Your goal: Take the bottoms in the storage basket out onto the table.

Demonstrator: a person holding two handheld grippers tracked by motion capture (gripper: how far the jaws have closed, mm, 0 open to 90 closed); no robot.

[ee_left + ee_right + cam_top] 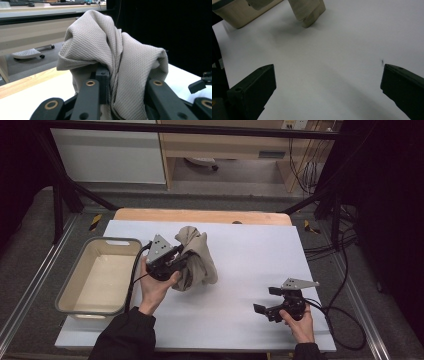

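A beige woven cloth [196, 259] hangs bunched above the white table sheet, left of centre. My left gripper [181, 258] is shut on the cloth, and in the left gripper view the fabric [117, 60] drapes over and between the black jaws. The cloth's lower end [308, 11] shows at the top of the right gripper view, just above the sheet. My right gripper [266, 300] rests low over the sheet at the front right. It is open, its two jaws standing wide apart with nothing between them.
A beige plastic tub [98, 276] with a grey rim stands at the left edge of the white sheet [250, 255], close to my left hand. A wooden table strip [200, 215] runs along the back. Cables [340, 315] trail off to the right.
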